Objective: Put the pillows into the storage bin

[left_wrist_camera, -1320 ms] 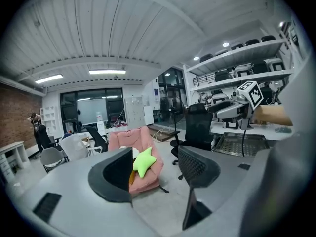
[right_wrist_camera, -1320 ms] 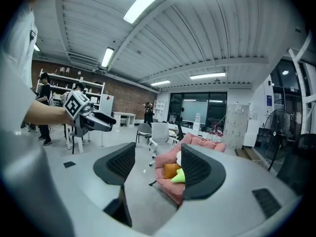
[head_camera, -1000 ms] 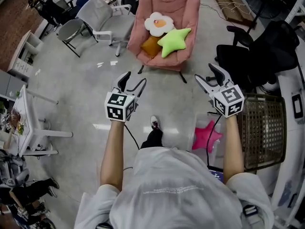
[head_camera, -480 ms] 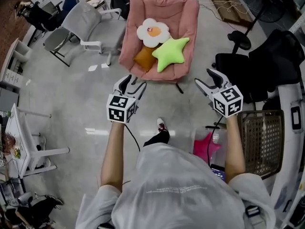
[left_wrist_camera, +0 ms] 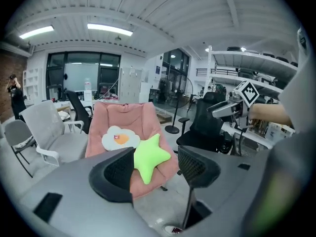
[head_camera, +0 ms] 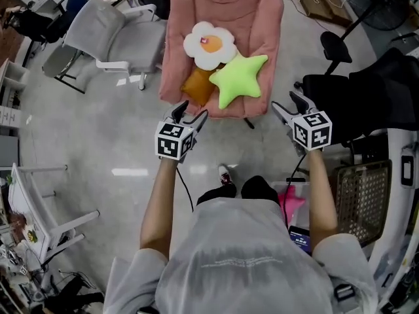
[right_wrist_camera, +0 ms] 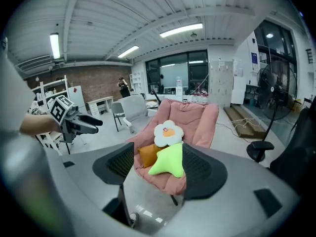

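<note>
Three pillows lie on a pink chair (head_camera: 262, 18): a white flower pillow (head_camera: 208, 44), a green star pillow (head_camera: 239, 80) and an orange pillow (head_camera: 198, 87). My left gripper (head_camera: 190, 112) is open and empty just short of the chair's front edge, facing the green star (left_wrist_camera: 150, 158). My right gripper (head_camera: 285, 101) hangs off the chair's front right corner; its jaws have just been opening wider and nothing is between them. It looks at the star (right_wrist_camera: 168, 163) and the flower (right_wrist_camera: 168, 132). A pink star pillow (head_camera: 292, 198) lies in a clear bin by my right side.
A grey chair (head_camera: 111, 31) stands left of the pink chair, and a black office chair (head_camera: 366, 90) stands to its right. A wicker basket (head_camera: 362, 195) sits at the right, behind my right arm. White tables (head_camera: 26, 195) line the left edge.
Both grippers have moved forward and down toward the pink chair, which now lies closer beneath them. Both stay empty.
</note>
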### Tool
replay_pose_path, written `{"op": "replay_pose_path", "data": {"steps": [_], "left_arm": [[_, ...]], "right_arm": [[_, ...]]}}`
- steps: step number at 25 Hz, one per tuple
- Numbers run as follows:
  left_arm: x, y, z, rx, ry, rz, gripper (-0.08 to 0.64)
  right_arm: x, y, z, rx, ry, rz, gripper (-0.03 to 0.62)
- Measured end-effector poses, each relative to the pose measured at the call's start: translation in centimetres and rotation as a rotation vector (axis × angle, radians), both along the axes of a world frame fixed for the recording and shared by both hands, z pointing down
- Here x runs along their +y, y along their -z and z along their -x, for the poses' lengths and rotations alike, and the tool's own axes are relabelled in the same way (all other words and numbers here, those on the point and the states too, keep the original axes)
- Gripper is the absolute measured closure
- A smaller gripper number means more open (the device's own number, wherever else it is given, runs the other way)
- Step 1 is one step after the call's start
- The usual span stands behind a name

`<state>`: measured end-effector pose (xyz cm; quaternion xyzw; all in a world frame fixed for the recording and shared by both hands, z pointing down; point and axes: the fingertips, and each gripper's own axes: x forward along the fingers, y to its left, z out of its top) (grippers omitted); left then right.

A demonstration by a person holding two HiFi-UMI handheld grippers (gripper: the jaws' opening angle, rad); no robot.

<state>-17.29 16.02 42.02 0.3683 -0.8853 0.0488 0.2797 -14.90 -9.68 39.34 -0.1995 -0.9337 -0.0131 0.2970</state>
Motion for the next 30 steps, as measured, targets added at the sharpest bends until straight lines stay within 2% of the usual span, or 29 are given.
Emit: {"op": "replay_pose_path", "data": {"steps": [5,15,19,20,21,26,28,30], "left_arm": [[-0.5,-4.7,3.7,0.109,0.007,0.014,0.264],[-2.7,-15.7,9.5,0.314,0.019,0.071,0.264],[-4.6,-21.2,11.0,0.418,0.019,0.061,0.264],[-5.1,-22.6,11.4,0.444,0.018,0.054,0.264],[-5.7,-24.1,11.6,0.472,0.018,0.043,0.262],[-9.0,-30.6,12.1,0.610,0.020,-0.024,0.236],[-10.0,-33.2,11.7,0.658,0.009,-0.017,0.229],[-10.7,-35.9,11.0,0.702,-0.015,0.030,0.226]], "right_arm": [[-0.8,-5.2,4.2,0.084,-0.026,0.021,0.276],[-0.6,-19.4,11.4,0.343,0.074,-0.028,0.308],[-0.3,-24.5,12.6,0.447,0.130,-0.044,0.305],[-0.3,-25.8,12.9,0.470,0.138,-0.051,0.286],[-0.4,-27.1,13.2,0.491,0.145,-0.060,0.265],[-0.9,-32.2,13.8,0.585,0.184,-0.064,0.258],[-0.9,-33.5,13.5,0.612,0.197,-0.058,0.258],[-0.7,-34.6,13.3,0.627,0.204,-0.050,0.258]]}}
